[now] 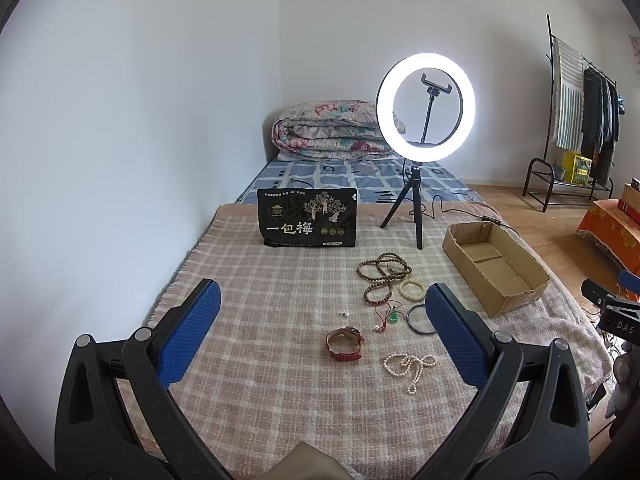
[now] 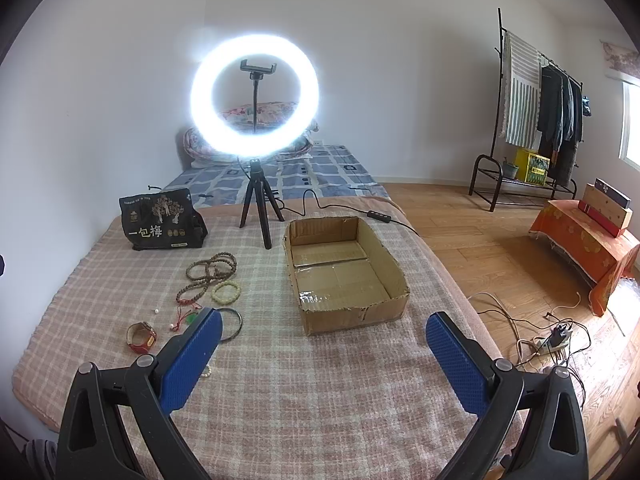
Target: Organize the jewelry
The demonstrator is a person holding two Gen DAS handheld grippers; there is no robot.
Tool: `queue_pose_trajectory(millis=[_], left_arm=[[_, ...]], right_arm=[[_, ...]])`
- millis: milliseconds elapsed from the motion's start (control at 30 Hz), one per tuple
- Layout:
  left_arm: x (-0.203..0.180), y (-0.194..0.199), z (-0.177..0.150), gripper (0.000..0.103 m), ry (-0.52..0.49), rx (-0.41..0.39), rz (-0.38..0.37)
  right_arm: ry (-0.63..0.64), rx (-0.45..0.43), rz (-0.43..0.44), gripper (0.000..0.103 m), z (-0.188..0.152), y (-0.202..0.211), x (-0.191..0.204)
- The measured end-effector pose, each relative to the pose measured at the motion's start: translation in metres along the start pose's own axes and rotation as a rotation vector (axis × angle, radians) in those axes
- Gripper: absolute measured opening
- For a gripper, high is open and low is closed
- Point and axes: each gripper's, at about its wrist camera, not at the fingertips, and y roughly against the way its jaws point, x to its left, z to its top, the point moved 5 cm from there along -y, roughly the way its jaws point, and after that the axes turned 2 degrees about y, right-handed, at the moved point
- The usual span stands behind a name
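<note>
Ahead of both tongs lies the bed [image 2: 320, 400], covered by a pink checked blanket, with everything for the job spread on it. Largest is the cardboard box [image 2: 394, 278], open-topped and with nothing in it, straight ahead of the right tongs [image 2: 323, 354] and off to the right of the left tongs [image 1: 322, 328]. Both tongs are released, jaws wide apart, holding nothing, hovering above the blanket. Beyond the left tongs a black snack bag [image 1: 307, 222] stands upright, with a lit ring light [image 1: 425, 104] on its tripod to the right of it. The jewelry sits between the left tongs' jaws and a little past them: wooden prayer beads [image 1: 382, 276], a pearl necklace [image 1: 408, 364], a red-strapped watch [image 1: 345, 344], a dark bangle [image 1: 418, 314], a pale bead bracelet [image 1: 412, 290], a green pendant on red cord [image 1: 394, 316] and a loose pearl [image 1: 346, 314]. The likely trouble: the cord and beads lie tangled close together, so one pinch may drag a neighbour, and the tiny pearl could roll or sink into the soft weave.
</note>
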Motion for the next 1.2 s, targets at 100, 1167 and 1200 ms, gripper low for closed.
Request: queue_pose_trajectory(millis=[100,1167,1200], left_arm=[[-0.001,0.000,0.002,0.103,0.002,-0.005,-0.001],[0.002,0.003,0.005,0.103,0.015,-0.014,-0.005],[0.001,0.003,0.006,0.103,0.015,-0.014,-0.004]], right_arm=[[0.004,0.002,0.002,0.103,0.000,-0.001,0.002],[0.006,0.010,0.013,0.103,-0.001,-0.005,0.004],[0.007,0.010,0.014,0.103,-0.001,-0.005,0.004]])
